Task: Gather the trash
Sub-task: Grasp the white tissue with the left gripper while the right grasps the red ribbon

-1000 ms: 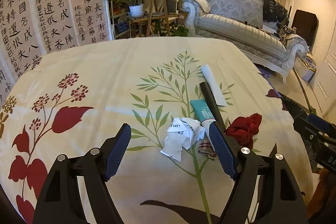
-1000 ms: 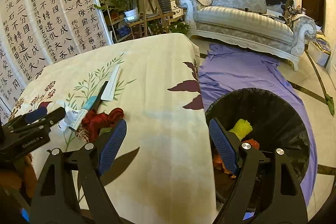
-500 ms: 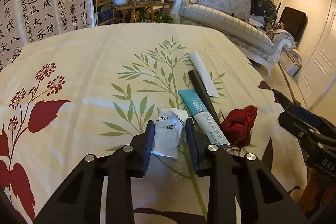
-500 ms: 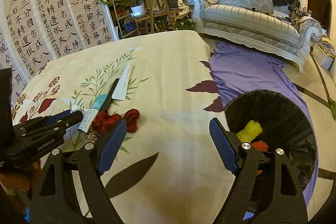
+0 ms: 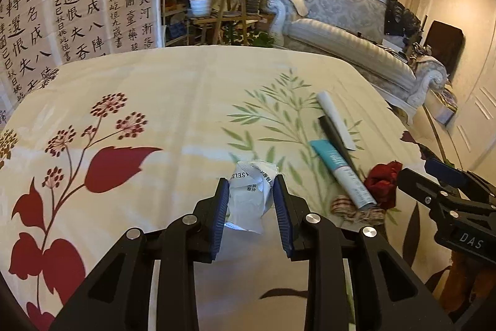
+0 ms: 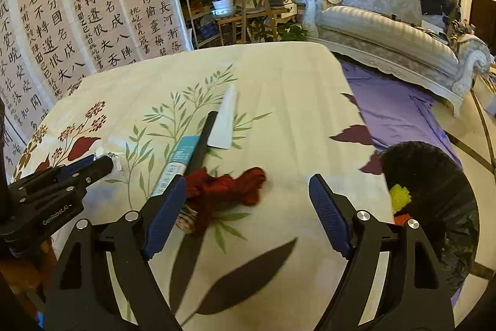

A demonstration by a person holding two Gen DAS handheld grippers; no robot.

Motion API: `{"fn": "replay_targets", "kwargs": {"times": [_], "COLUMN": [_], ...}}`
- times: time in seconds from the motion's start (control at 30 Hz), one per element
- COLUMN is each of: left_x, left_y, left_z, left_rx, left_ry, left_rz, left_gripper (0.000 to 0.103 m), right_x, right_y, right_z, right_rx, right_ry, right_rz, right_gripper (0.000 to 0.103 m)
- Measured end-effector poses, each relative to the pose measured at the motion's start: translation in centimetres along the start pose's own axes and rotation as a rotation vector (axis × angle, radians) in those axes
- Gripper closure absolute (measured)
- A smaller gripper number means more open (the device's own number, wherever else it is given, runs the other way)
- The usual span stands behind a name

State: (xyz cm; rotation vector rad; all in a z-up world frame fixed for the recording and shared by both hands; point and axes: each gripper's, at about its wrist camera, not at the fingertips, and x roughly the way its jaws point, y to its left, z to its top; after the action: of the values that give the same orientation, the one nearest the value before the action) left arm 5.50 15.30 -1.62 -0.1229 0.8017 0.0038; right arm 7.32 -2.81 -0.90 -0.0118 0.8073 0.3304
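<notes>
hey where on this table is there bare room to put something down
Bare cloth spans the far half of the table and the left side over the red flower print. Crowded: the right side, where white strip, black stick, tube and red cloth cluster beside the left gripper's crumpled wrapper.

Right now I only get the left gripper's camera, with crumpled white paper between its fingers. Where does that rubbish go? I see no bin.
Observer: A black trash bin stands on the floor past the table's right edge, beside a purple sheet.
Operator: Is anything in it yet?
Observer: Yes, something yellow and something orange-red lie inside.
Operator: And the other gripper, is it carrying anything?
Observer: No. The right gripper is wide open above the tablecloth, with the red cloth next to its left finger. The left gripper has the crumpled paper between its closed fingers.
</notes>
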Motion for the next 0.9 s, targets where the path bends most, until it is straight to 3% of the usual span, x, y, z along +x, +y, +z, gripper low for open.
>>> {"fn": "replay_targets", "kwargs": {"times": [0.23, 0.57, 0.9], "left_x": [0.2, 0.3, 0.2], "left_y": [0.7, 1.0, 1.2], "left_z": [-0.2, -0.1, -0.1], "left_rx": [-0.017, -0.023, -0.03], "left_ry": [0.006, -0.001, -0.007], "left_rz": [-0.009, -0.02, -0.02], "left_gripper": [0.072, 0.072, 0.072], "right_x": [1.1, -0.3, -0.2], "right_y": [0.6, -3.3, -2.3], "right_z": [-0.3, -1.1, 0.7], "right_rx": [-0.025, 0.009, 0.04], "right_ry": [0.041, 0.062, 0.022], "right_rz": [-0.034, -0.137, -0.099], "right_gripper": [0.024, 0.024, 0.027]}}
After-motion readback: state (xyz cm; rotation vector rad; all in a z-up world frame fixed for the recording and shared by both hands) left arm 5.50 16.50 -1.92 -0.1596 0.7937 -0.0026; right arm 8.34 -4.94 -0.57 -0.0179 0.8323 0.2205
